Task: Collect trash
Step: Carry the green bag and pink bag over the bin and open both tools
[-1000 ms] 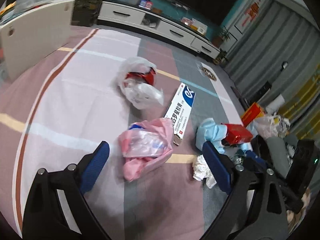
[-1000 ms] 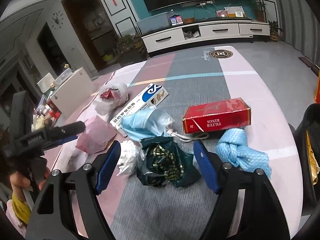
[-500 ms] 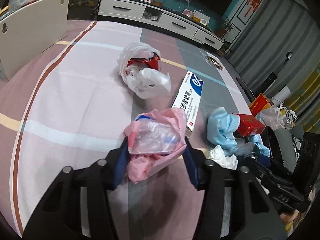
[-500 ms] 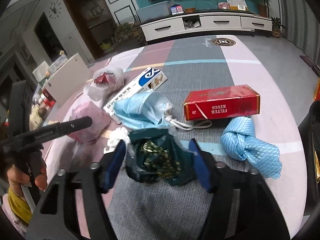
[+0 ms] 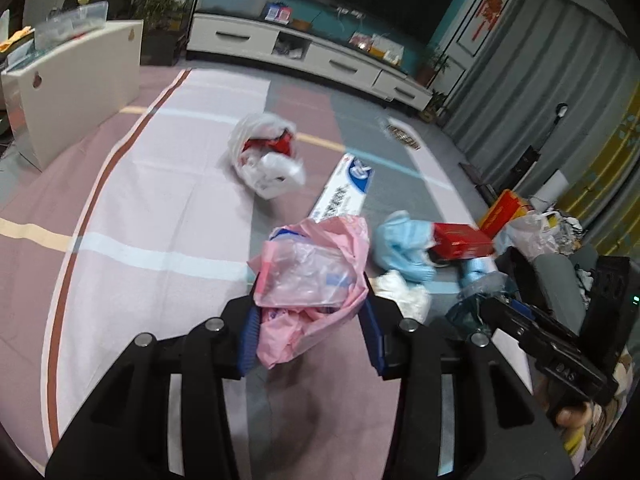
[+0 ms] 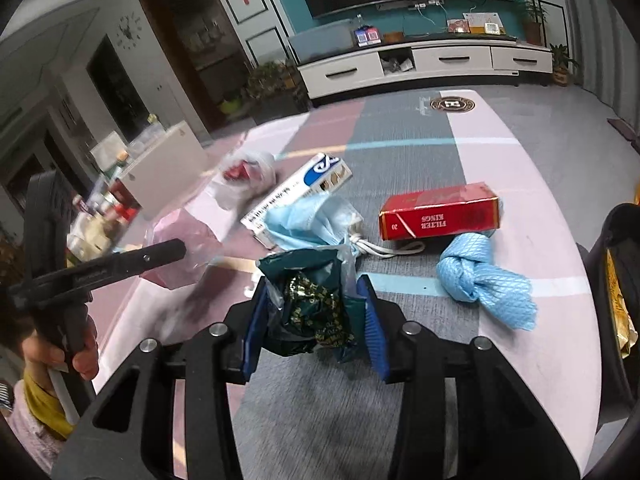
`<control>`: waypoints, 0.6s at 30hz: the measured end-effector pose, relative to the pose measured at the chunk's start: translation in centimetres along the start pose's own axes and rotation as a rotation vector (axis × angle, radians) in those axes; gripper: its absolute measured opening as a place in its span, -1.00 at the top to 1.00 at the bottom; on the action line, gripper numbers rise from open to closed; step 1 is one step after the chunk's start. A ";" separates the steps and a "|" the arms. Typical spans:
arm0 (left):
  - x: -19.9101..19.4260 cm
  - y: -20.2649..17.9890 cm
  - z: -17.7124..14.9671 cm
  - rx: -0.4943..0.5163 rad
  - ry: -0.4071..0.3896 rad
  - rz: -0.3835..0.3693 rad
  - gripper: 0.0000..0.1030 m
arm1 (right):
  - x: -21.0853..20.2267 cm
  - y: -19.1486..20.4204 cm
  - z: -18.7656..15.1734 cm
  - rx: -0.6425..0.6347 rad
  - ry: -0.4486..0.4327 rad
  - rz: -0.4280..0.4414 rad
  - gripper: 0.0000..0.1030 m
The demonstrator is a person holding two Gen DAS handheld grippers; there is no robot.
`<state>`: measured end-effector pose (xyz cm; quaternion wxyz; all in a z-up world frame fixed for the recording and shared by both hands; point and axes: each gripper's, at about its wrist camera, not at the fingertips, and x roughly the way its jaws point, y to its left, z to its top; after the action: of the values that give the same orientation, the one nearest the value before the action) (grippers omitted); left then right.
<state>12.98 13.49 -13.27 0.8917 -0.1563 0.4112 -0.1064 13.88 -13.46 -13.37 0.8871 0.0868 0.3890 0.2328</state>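
My left gripper (image 5: 310, 312) is shut on a crumpled pink plastic bag (image 5: 316, 276) and holds it above the striped mat (image 5: 172, 200). My right gripper (image 6: 314, 312) is shut on a dark green foil wrapper (image 6: 312, 304), lifted slightly. On the mat lie a white bag with red contents (image 5: 266, 156), a long white and blue box (image 5: 344, 196), a blue face mask (image 6: 308, 220), a red cigarette box (image 6: 440, 216), a knotted blue cloth (image 6: 480, 276) and a white tissue wad (image 5: 402, 288).
A white cabinet (image 5: 76, 80) stands at the far left. A TV stand (image 6: 424, 68) runs along the back wall. A dark bin with bagged clutter (image 5: 560, 248) stands at the mat's right edge. The other gripper shows in each wrist view.
Both grippers went from open to shut: the left closed on the pink bag, the right on the green wrapper. Both items have lifted off the mat.
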 end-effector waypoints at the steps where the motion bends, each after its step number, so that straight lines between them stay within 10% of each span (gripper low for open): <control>1: -0.5 -0.2 0.0 0.002 -0.010 -0.014 0.14 | -0.6 -0.1 0.0 0.003 -0.010 0.005 0.15; 18: 0.5 -15.2 -0.5 0.212 0.035 -0.272 0.12 | -11.3 -9.5 -0.1 0.224 -0.249 -0.066 0.15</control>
<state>11.98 -0.92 -8.36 0.8732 -0.1138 0.3883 -0.2717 10.45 -27.18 -9.28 0.9205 0.2004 0.3020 0.1463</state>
